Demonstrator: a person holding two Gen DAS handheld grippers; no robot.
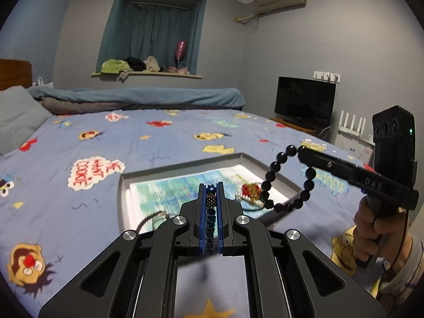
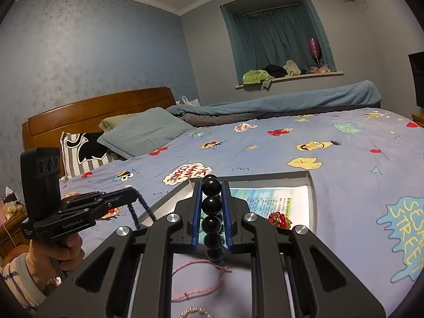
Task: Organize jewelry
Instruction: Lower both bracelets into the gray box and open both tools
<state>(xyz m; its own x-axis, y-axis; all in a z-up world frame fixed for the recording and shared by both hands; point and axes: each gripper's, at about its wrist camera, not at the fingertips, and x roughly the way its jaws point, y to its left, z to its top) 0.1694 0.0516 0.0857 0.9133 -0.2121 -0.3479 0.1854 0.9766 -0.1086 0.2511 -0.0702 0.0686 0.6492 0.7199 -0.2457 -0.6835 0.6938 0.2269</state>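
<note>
My left gripper (image 1: 211, 185) is shut on a dark beaded chain (image 1: 210, 201) with a studded section, held above the grey tray (image 1: 185, 164). From the right wrist view, that chain (image 2: 137, 212) dangles from the left gripper (image 2: 133, 193). My right gripper (image 2: 211, 184) is shut on a black round-bead bracelet (image 2: 211, 206). Seen from the left wrist view, the bracelet (image 1: 275, 171) hangs as a loop from the right gripper (image 1: 300, 150) over the tray's right corner. A red and gold piece (image 1: 250, 189) lies in the paper-lined tray (image 2: 312, 185).
The tray sits on a bed with a blue cartoon sheet (image 1: 159, 137). A pink cord bracelet (image 2: 201, 278) and a pearl bracelet (image 2: 194, 312) lie on the sheet under my right gripper. Pillows (image 2: 143, 132) and a rolled blanket (image 1: 137, 96) lie further back.
</note>
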